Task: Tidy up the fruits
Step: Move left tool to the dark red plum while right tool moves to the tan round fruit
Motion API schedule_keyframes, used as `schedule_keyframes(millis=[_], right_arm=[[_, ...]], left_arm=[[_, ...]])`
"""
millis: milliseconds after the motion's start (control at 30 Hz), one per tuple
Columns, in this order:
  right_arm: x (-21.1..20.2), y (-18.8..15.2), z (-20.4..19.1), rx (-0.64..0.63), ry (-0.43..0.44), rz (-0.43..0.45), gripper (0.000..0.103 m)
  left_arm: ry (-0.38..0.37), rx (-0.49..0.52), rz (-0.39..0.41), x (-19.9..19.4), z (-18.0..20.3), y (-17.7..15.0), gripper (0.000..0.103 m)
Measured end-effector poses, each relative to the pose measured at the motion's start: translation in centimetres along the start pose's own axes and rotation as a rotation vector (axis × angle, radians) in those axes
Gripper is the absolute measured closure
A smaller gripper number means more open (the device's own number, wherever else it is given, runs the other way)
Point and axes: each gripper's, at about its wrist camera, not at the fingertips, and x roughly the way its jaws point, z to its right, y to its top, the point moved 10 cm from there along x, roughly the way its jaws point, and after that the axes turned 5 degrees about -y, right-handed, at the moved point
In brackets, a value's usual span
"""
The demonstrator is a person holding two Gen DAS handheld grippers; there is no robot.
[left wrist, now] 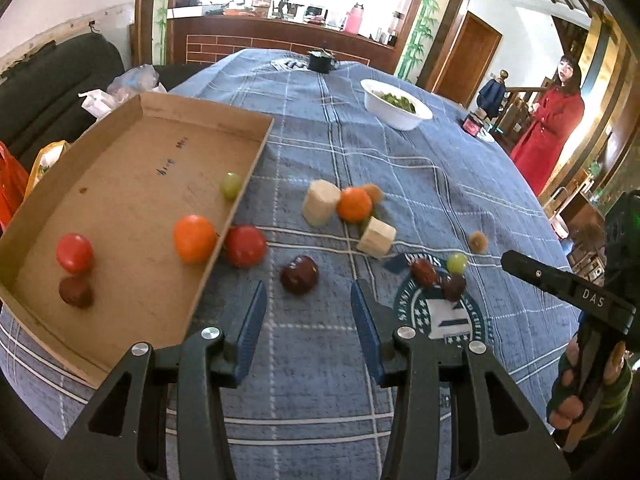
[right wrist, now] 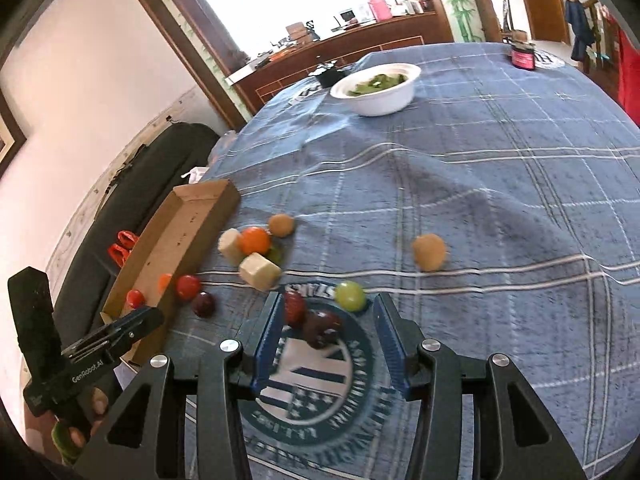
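Now both grippers hang apart, empty: right gripper (right wrist: 326,336) should straddle one dark jujube (right wrist: 322,329), left gripper (left wrist: 308,312) the near plum (left wrist: 299,280).

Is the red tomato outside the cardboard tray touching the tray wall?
Touching. The left wrist view shows the red tomato pressed against the outer wall of the cardboard tray, with no blue cloth visible between them.
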Motion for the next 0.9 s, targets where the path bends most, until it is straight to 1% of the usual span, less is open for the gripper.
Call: schedule_keyframes(millis=[200, 367, 733, 900], right_arm=[[-0.8, -0.1, 1.9, 0.017, -0.024, 0.010, 0.054], [-1.1, 0.2, 3.0, 0.015, -0.048, 0.019, 0.054], [-0.2, 0.5, 3.6, 0.002, -0.065, 0.004, 0.054], [0.2, 0.7, 3.8, -0.007, -0.079, -0.001, 0.054]], left_arm=[[0.009, 0.033, -0.012, 0.1, 1.5, -0.6, 0.061], [0.016, 0.038, -0.026, 0.4, 1.8, -1.0, 0.061], [0.029, 0.048, -0.050, 1.6, 1.9, -0.7, 0.061], [0.057, 0.046, -0.071, 2.5, 1.3, -0.6, 0.061]])
